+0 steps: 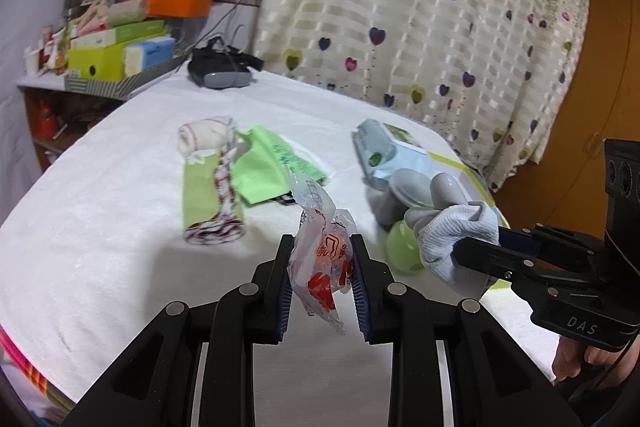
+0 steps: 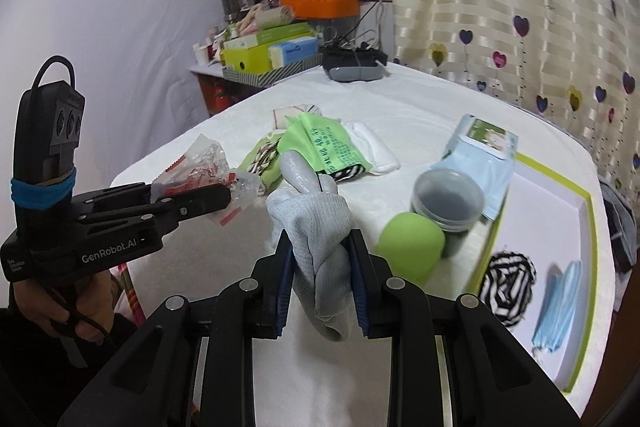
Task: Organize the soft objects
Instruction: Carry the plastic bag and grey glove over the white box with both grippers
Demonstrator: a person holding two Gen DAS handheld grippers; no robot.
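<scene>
My left gripper [image 1: 321, 243] is shut on a crinkled clear plastic packet [image 1: 320, 247] with red print, held above the white table [image 1: 100, 227]. In the right wrist view that packet [image 2: 200, 163] sticks out of the left gripper [image 2: 226, 195] at the left. My right gripper [image 2: 319, 237] is shut on a pale grey-blue glove [image 2: 316, 223] with rubbery grey fingers pointing away. The glove [image 1: 456, 231] and the right gripper [image 1: 464, 251] show at the right of the left wrist view. A green ball [image 2: 412, 247] lies just right of the glove.
A white tray with a green rim [image 2: 584, 211] at the right holds a black-and-white striped roll [image 2: 508, 287] and blue face masks [image 2: 560, 307]. A lidded jar [image 2: 448, 199], wipes packet [image 2: 484, 155], green cloth [image 2: 320, 147], white sock [image 2: 372, 147], rolled towel [image 1: 204, 139] and a headset [image 2: 354, 67] lie on the table.
</scene>
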